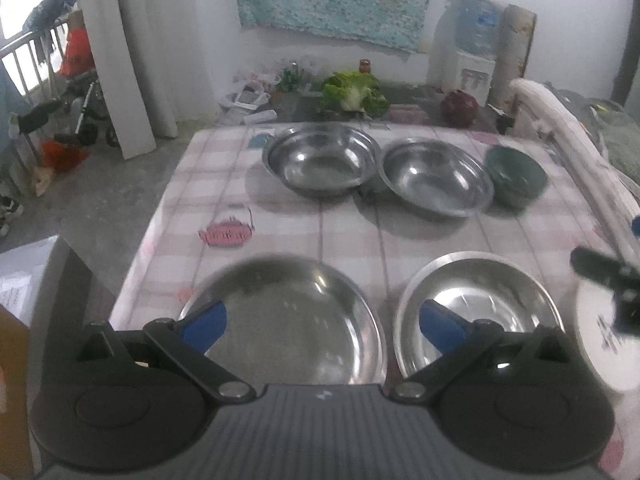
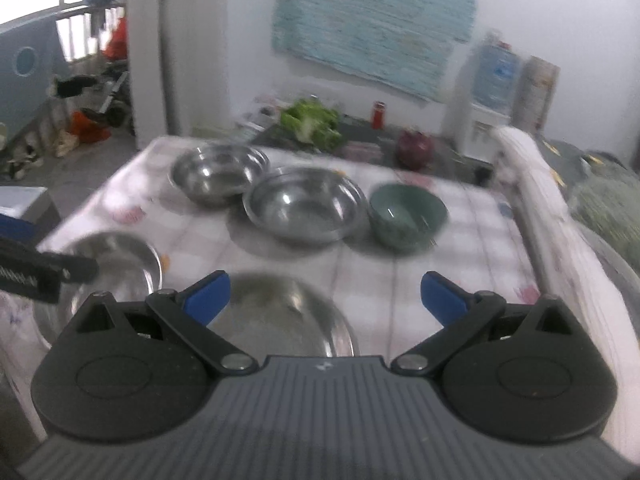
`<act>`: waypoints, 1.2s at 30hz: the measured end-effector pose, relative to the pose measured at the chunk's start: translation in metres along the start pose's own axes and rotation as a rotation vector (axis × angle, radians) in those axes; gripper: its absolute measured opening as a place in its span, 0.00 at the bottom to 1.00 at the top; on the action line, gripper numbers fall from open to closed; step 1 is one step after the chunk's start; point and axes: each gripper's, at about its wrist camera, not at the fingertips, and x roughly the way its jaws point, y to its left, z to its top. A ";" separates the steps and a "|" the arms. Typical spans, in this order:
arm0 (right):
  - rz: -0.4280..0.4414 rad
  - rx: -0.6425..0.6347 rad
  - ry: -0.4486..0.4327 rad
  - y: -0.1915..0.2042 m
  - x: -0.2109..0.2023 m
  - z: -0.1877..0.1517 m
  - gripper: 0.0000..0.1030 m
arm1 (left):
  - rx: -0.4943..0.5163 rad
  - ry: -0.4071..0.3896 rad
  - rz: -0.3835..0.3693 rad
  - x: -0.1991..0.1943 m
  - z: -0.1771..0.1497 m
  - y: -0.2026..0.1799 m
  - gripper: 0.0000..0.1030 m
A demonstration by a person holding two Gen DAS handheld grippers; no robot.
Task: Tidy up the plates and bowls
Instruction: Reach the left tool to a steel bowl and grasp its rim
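Stainless steel dominates my stock here, laid out on a pink-checked tabletop (image 1: 352, 236).

Landmark: the green ceramic bowl (image 1: 516, 174), at the far right of the back row.

- Back row: a steel bowl (image 1: 436, 178) sits just left of the green bowl, rims close or touching; I cannot tell which. A second, deeper steel basin (image 1: 322, 160) stands further left again, near the first.
- Front row, nearer me than the green bowl: a wide steel plate (image 1: 288, 320) on the left and a smaller steel plate (image 1: 480, 300) to its right, apart from each other. A white plate (image 1: 600, 344) with a dark printed pattern lies at the right edge, closest in line with the green bowl.
- Behind the green bowl, off the tabletop: a head of lettuce (image 1: 352, 92), a red cabbage (image 1: 460, 106) and a water dispenser (image 1: 474, 48).

Tools:
- Left gripper (image 1: 322, 324): blue-tipped fingers (image 1: 204, 326) spread wide, holding nothing, poised above the two front steel plates.
- Right gripper (image 2: 324, 298): fingers (image 2: 444, 300) likewise spread and holding nothing, hovering over the front row. Its view is motion-blurred. From the left wrist view it shows at the right edge, over the white plate.
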 end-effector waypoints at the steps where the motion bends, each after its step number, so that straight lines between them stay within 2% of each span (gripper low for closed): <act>1: 0.029 -0.003 -0.007 -0.004 0.008 0.011 0.99 | -0.002 -0.013 -0.002 0.004 0.006 0.003 1.00; 5: 0.150 -0.042 0.006 -0.009 0.052 0.058 0.99 | -0.021 -0.072 -0.082 0.022 0.034 0.014 1.00; 7: 0.192 -0.065 0.015 -0.007 0.077 0.080 0.99 | -0.023 -0.086 -0.096 0.037 0.051 0.016 1.00; 9: 0.252 -0.082 0.024 -0.005 0.107 0.102 0.99 | -0.005 -0.088 -0.074 0.054 0.066 0.015 1.00; 12: 0.306 -0.036 0.055 -0.006 0.157 0.134 0.99 | 0.001 -0.078 -0.027 0.088 0.089 0.014 0.99; 14: 0.329 0.003 0.080 -0.007 0.189 0.150 0.99 | 0.008 -0.070 -0.030 0.113 0.102 0.016 0.96; 16: 0.342 0.041 0.114 -0.005 0.220 0.164 0.99 | 0.007 -0.043 -0.040 0.135 0.110 0.021 0.95; 19: 0.358 0.067 0.174 0.002 0.264 0.179 0.98 | -0.010 0.024 0.000 0.170 0.122 0.027 0.90; 20: 0.367 0.073 0.195 0.005 0.278 0.180 0.98 | -0.021 0.044 0.020 0.181 0.126 0.029 0.85; 22: 0.377 0.077 0.237 0.012 0.302 0.182 0.93 | -0.041 0.081 0.048 0.199 0.130 0.034 0.76; 24: 0.393 0.068 0.270 0.017 0.322 0.178 0.87 | -0.054 0.111 0.058 0.210 0.130 0.038 0.62; 26: 0.405 0.061 0.295 0.023 0.337 0.174 0.81 | -0.070 0.142 0.073 0.221 0.131 0.043 0.55; 28: 0.412 0.041 0.316 0.030 0.346 0.171 0.66 | -0.074 0.160 0.089 0.225 0.130 0.047 0.43; 29: 0.414 0.029 0.327 0.033 0.349 0.169 0.63 | -0.074 0.166 0.090 0.226 0.130 0.050 0.41; 31: 0.422 0.015 0.342 0.039 0.353 0.166 0.49 | -0.079 0.174 0.082 0.226 0.129 0.054 0.36; 33: 0.435 0.002 0.352 0.042 0.354 0.164 0.43 | -0.078 0.181 0.079 0.224 0.128 0.058 0.31; 36: 0.487 0.001 0.374 0.047 0.353 0.160 0.29 | -0.069 0.185 0.095 0.222 0.125 0.063 0.28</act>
